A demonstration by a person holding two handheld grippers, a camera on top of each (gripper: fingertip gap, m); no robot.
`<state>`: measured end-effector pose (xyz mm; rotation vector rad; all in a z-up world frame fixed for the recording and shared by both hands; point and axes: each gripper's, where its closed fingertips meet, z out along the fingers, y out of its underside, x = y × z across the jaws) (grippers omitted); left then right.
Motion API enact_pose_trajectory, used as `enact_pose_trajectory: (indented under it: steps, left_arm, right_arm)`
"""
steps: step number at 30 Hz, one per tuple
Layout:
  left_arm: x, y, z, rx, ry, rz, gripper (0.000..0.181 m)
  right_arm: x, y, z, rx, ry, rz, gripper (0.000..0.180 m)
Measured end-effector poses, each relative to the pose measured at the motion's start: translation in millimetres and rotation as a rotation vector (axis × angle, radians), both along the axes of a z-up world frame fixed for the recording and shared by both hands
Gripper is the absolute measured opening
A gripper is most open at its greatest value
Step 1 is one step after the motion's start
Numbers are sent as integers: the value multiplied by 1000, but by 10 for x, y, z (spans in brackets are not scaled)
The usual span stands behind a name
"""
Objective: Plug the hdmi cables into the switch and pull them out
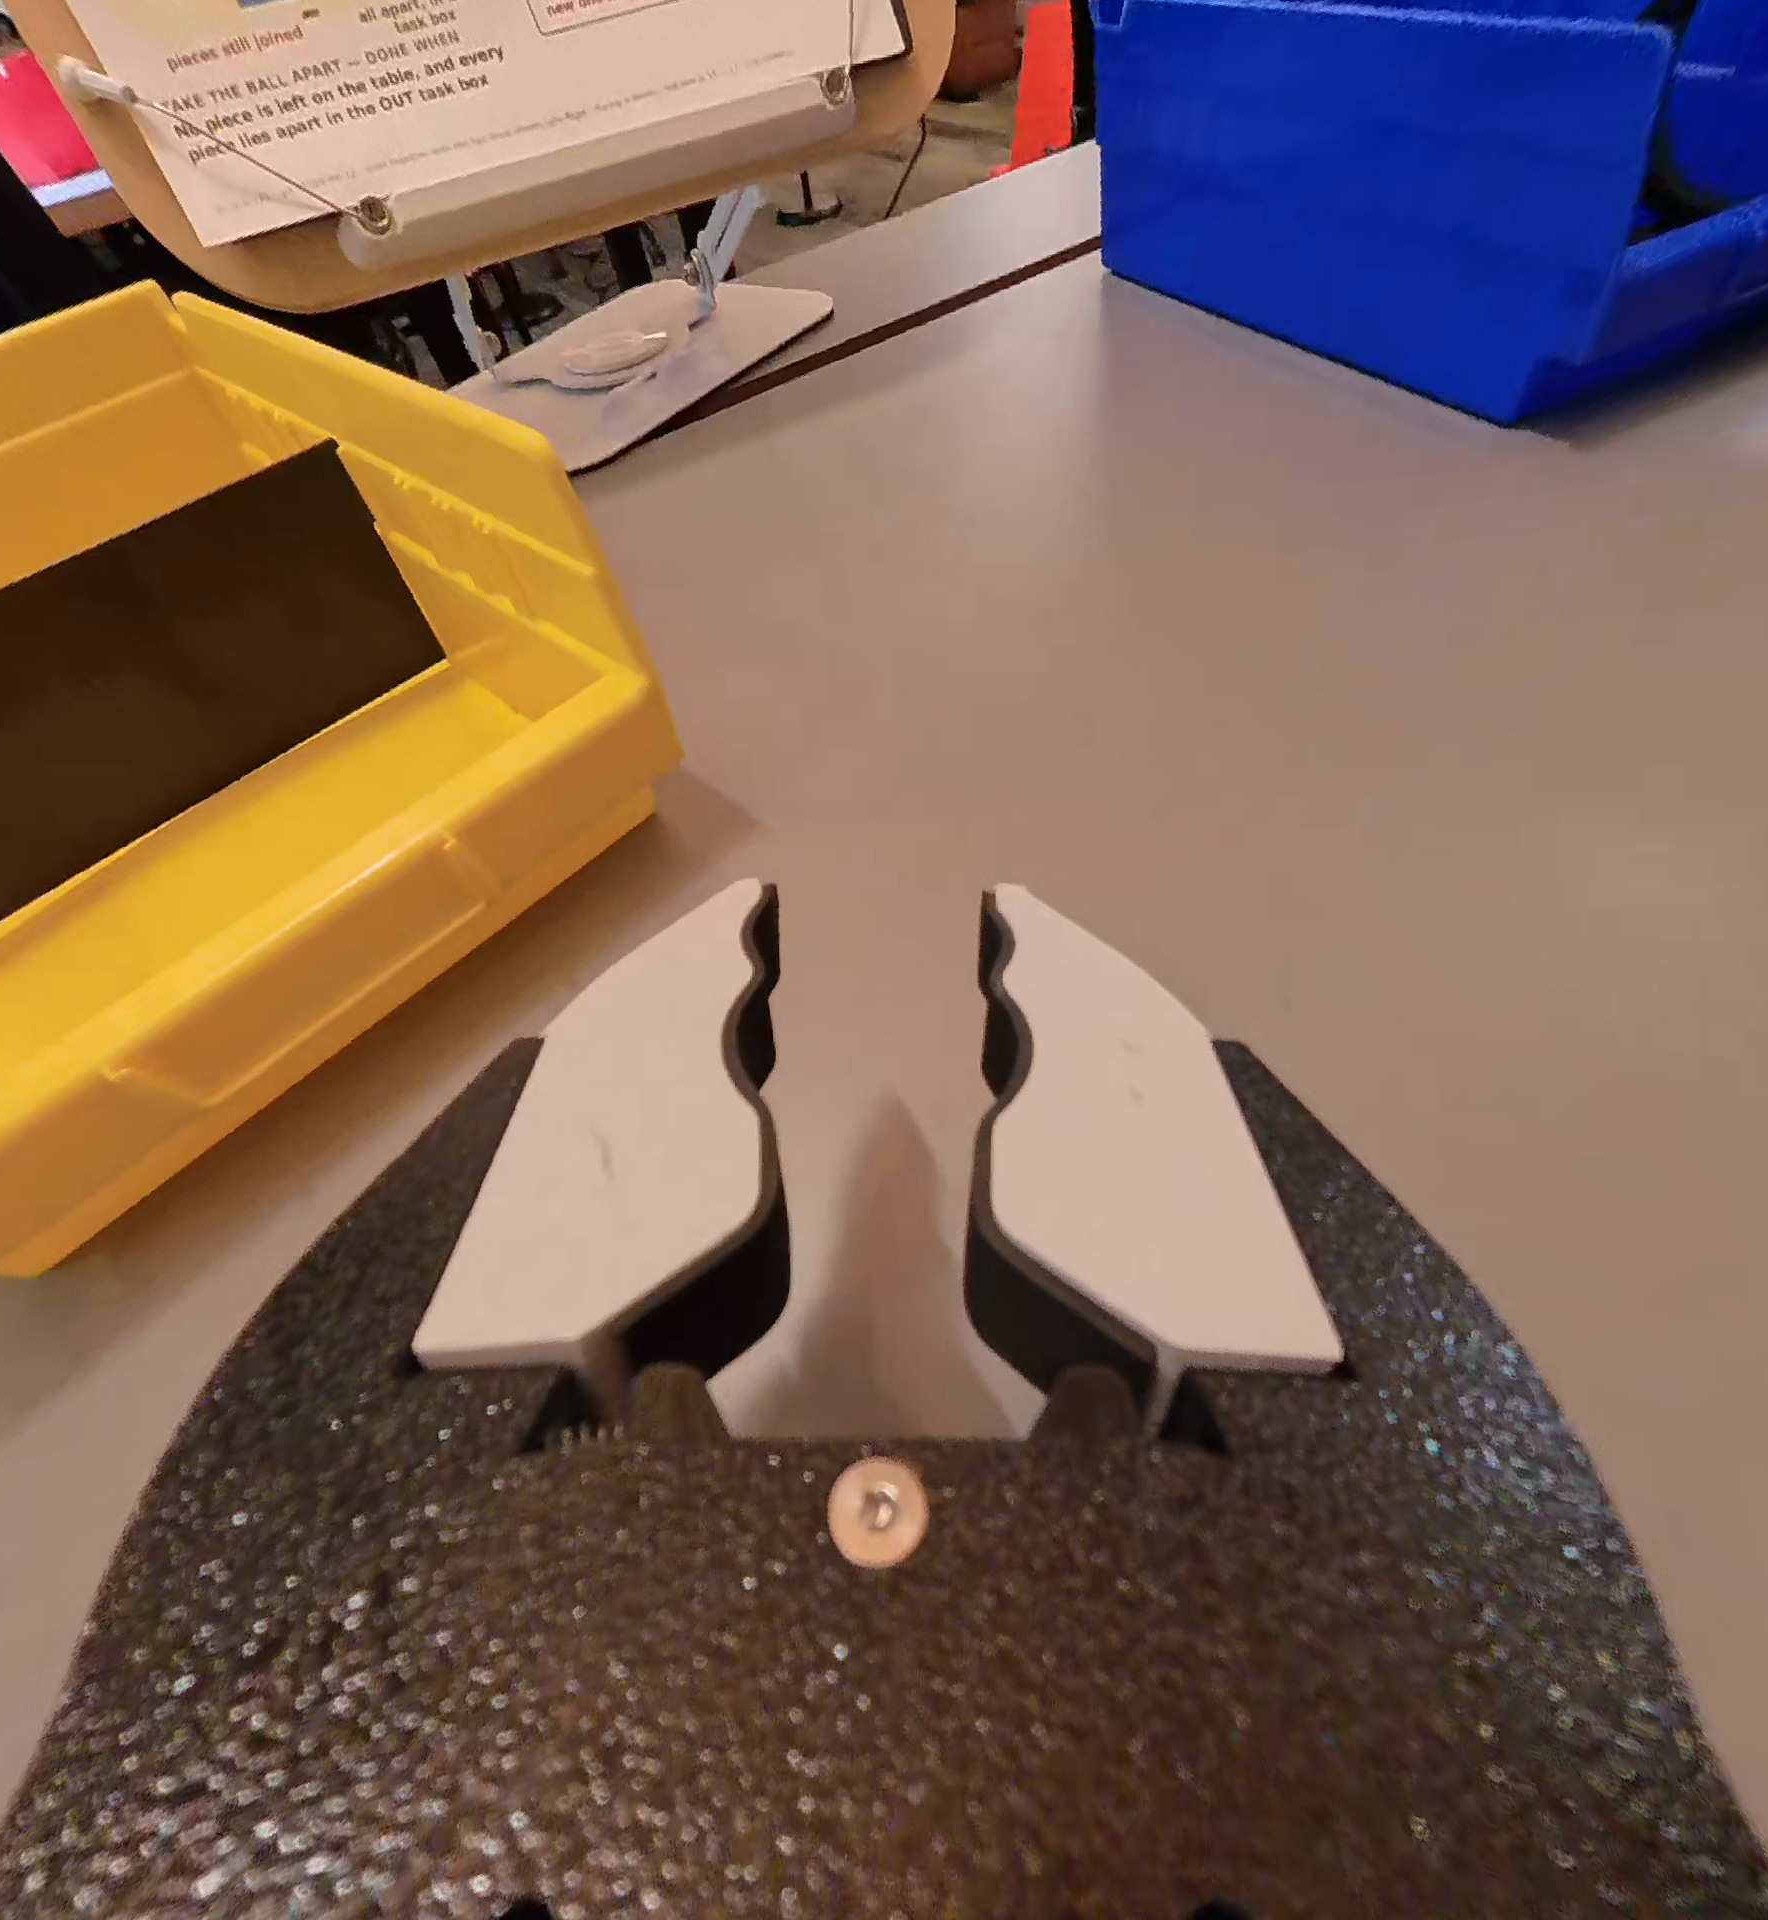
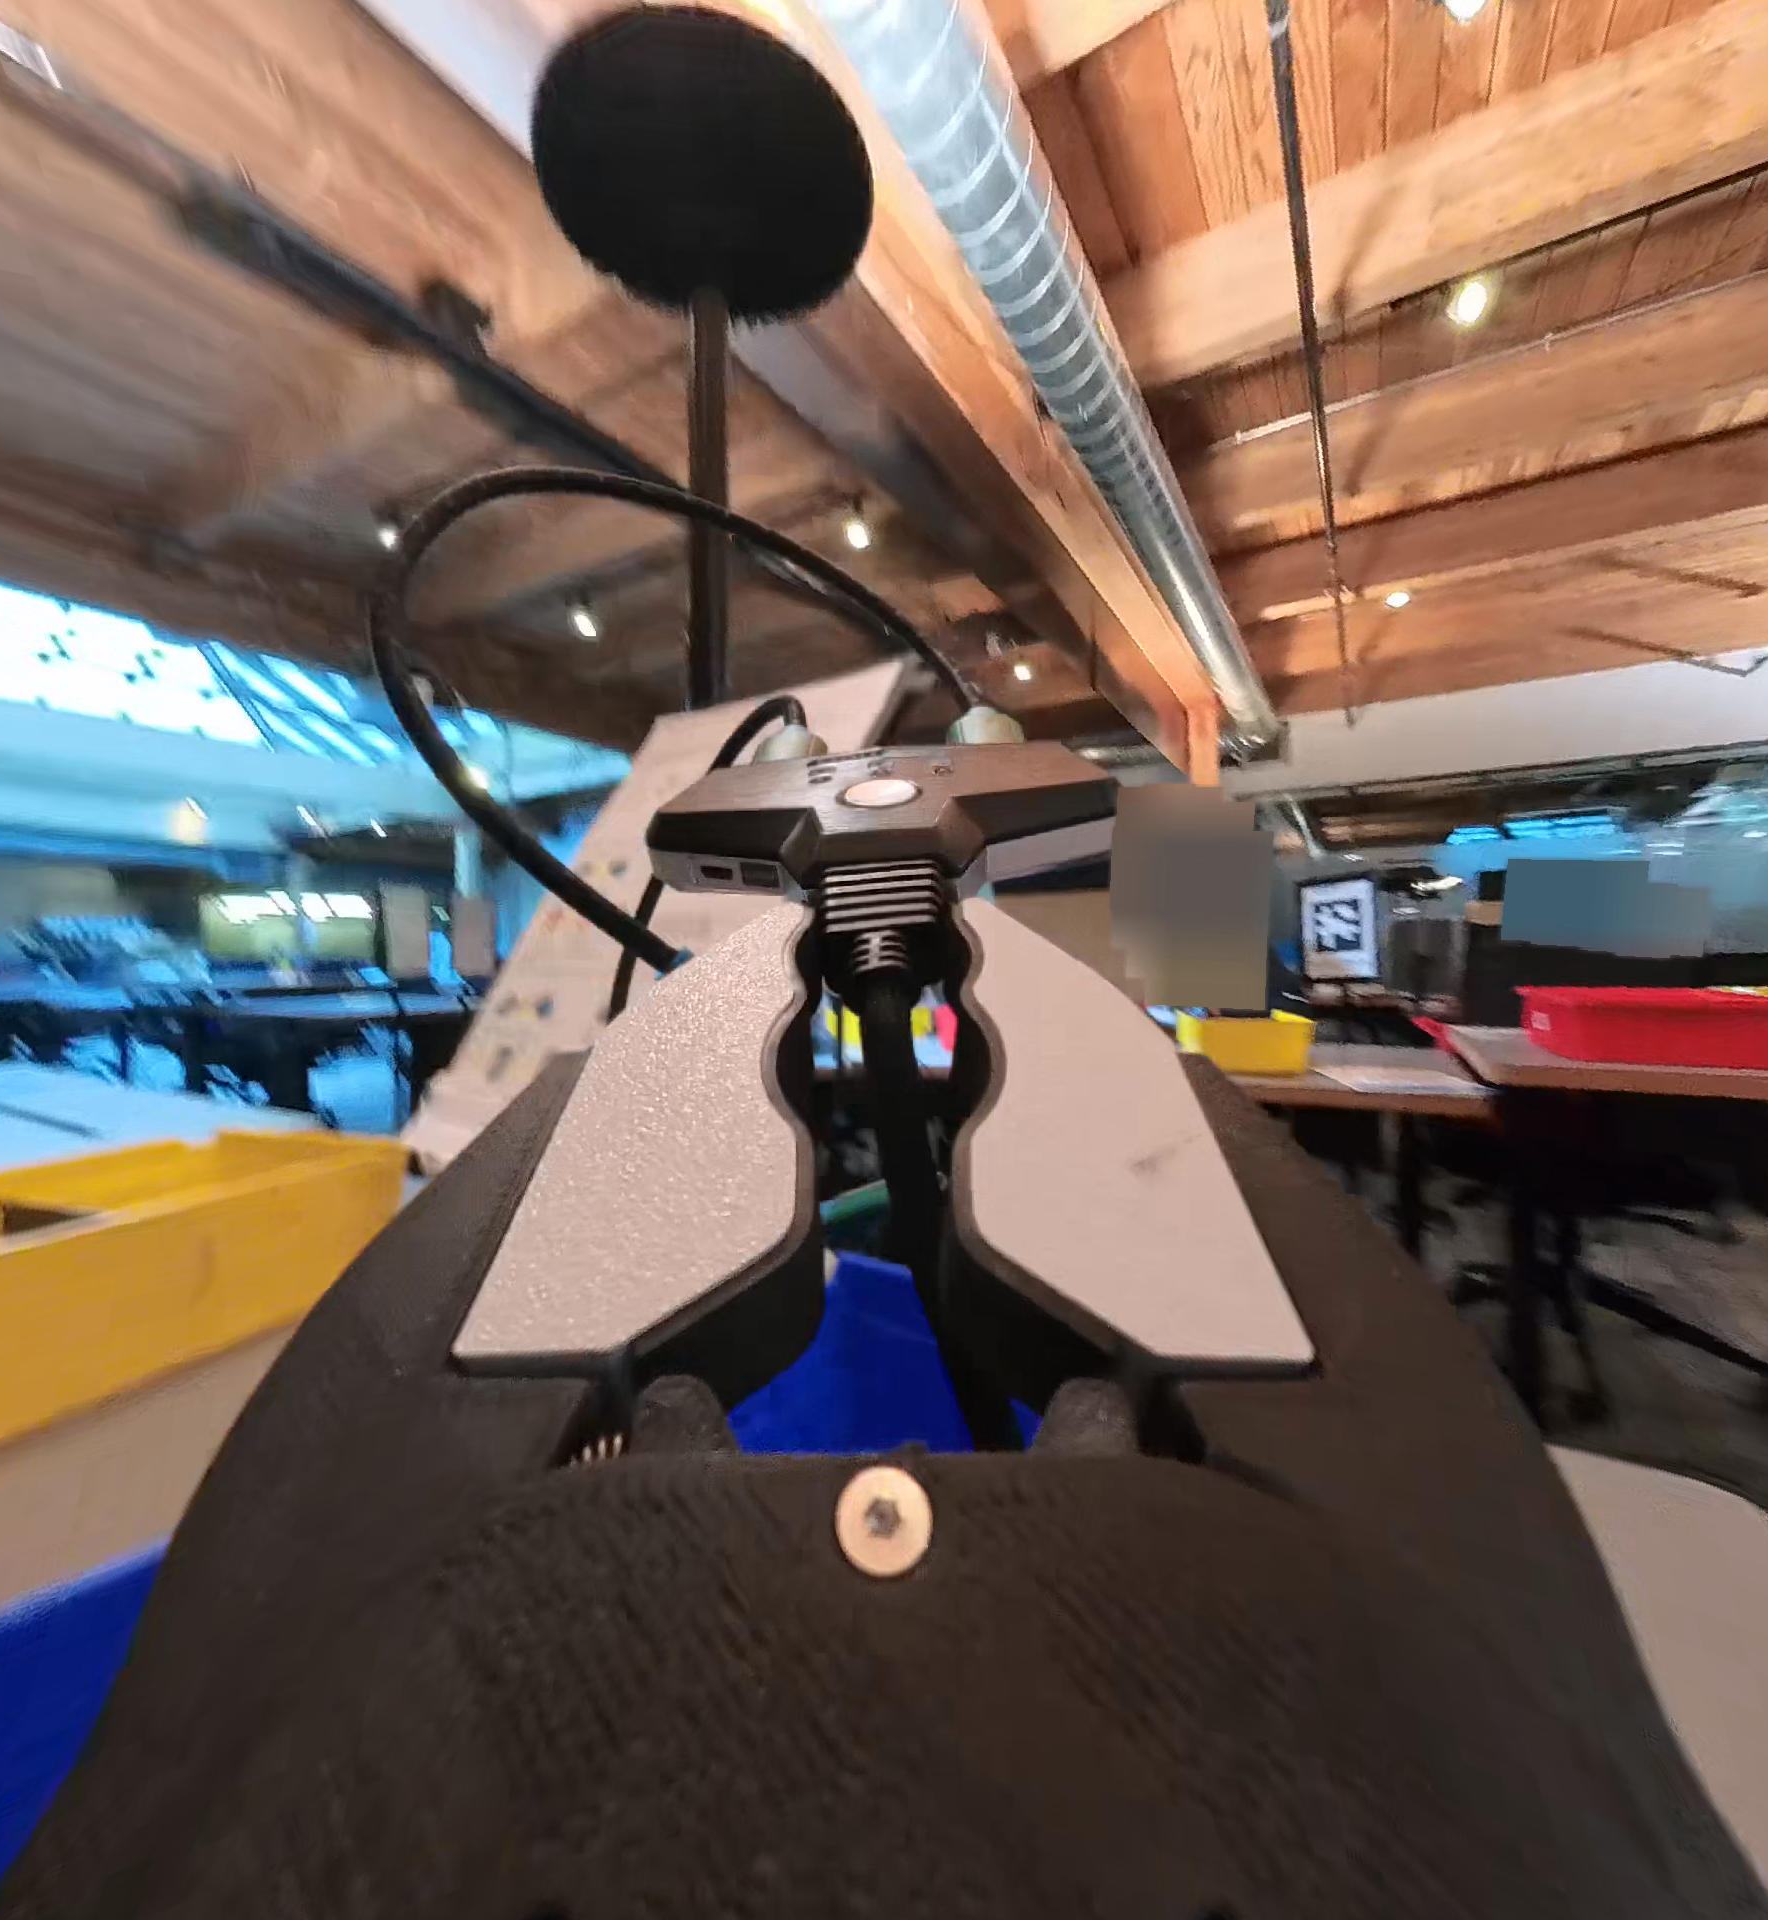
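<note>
Right wrist view: right claw (image 2: 885, 971) clamped on ribbed plug (image 2: 882, 894) below switch (image 2: 875, 805), lifted high over blue bin (image 2: 849, 1351). Left claw (image 1: 880, 935) apart, empty, above desk (image 1: 1171, 644). Risk: hanging switch swings, plug slips out.

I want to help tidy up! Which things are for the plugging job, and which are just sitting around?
For the job:
- small black HDMI switch with a round silver button
- black ribbed cable stub held by the right gripper
- looping black HDMI cables
- open, empty left gripper

Just around:
- yellow plastic bin
- blue plastic bin
- paper instruction stand
- grey table
</note>
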<state>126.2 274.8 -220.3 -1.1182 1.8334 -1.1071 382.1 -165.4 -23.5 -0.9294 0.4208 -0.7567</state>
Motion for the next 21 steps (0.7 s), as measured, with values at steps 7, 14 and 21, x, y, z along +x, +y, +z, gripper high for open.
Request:
enact_pose_trajectory:
  steps: [7, 14, 21]
  left_arm:
    - [29, -32, -131, 81, 62, 0, 36]
    - [40, -88, -276, 222, 107, -10, 36]
    - [32, -127, -337, 309, 110, -23, 35]
  right_arm:
    - [-16, -137, -251, -439, 146, -215, 22]
    - [12, -354, -608, -684, 338, -396, 22]
    - [2, -439, -850, -1084, 507, -564, 24]
